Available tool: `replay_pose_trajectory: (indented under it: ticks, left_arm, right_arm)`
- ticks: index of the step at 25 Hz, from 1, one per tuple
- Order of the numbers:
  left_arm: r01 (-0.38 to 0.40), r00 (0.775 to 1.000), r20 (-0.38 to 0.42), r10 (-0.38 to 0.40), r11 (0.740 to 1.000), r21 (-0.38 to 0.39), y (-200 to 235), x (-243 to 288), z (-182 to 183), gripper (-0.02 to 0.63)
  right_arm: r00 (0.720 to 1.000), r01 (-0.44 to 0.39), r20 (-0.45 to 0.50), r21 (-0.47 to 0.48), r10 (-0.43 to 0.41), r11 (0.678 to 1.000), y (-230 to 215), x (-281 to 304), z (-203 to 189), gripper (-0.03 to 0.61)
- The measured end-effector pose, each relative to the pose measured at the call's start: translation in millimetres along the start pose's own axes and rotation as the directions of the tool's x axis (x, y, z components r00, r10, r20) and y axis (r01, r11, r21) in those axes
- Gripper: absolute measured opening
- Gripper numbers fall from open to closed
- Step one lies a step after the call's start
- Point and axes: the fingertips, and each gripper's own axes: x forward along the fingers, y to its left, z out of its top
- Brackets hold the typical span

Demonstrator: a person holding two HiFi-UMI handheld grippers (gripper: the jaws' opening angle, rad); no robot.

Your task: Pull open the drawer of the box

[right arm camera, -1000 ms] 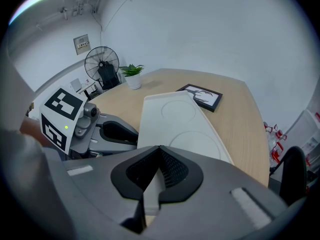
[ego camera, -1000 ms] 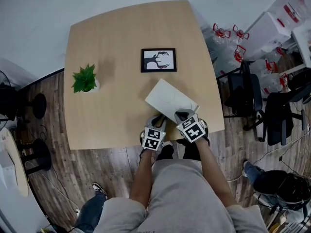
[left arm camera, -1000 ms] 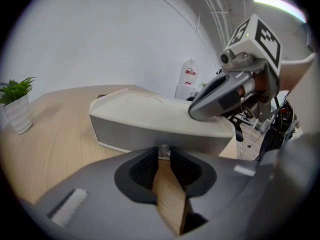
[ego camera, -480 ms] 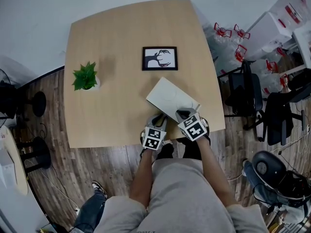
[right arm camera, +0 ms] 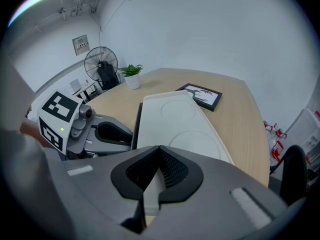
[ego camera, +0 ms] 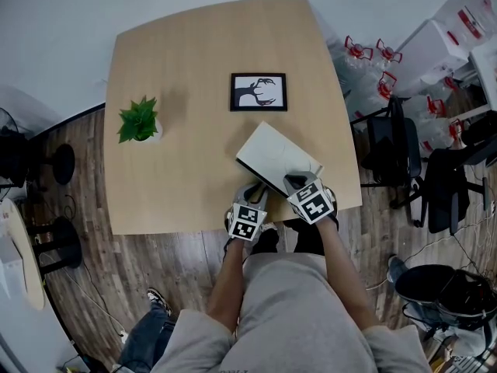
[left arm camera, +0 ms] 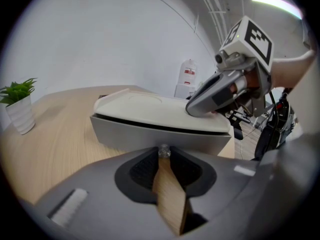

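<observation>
- Box (ego camera: 272, 155) sits askew near the table's (ego camera: 186, 68) near edge, drawer front (left arm camera: 150, 136) facing me, with bare tabletop to its left.
- My left gripper (left arm camera: 163, 156) is pinched closed on the drawer's knob (left arm camera: 163, 151).
- My right gripper (right arm camera: 159, 151), jaws together and empty, rests on the box's top.

One table (ego camera: 194, 53) is carrying three things: one box (ego camera: 276, 155) near its near right corner, one potted plant (ego camera: 140, 121) by its left edge, and one framed picture (ego camera: 258, 92) toward its far edge. Two grippers are reaching the box: the left gripper (ego camera: 256, 193) and the right gripper (ego camera: 293, 182). One knob (left arm camera: 163, 151) is showing on its one drawer (left arm camera: 125, 133).
</observation>
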Motion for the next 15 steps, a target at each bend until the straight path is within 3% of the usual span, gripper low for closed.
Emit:
replay_pose_trajectory:
  ticks: [15]
  left_arm:
    - [-0.009,1.0,-0.018,0.01,1.0,0.023,3,-17,-15,0.129]
  right_arm:
    - [1.0,-0.002,-0.005,0.003,0.002,1.0,1,0,1,-0.003]
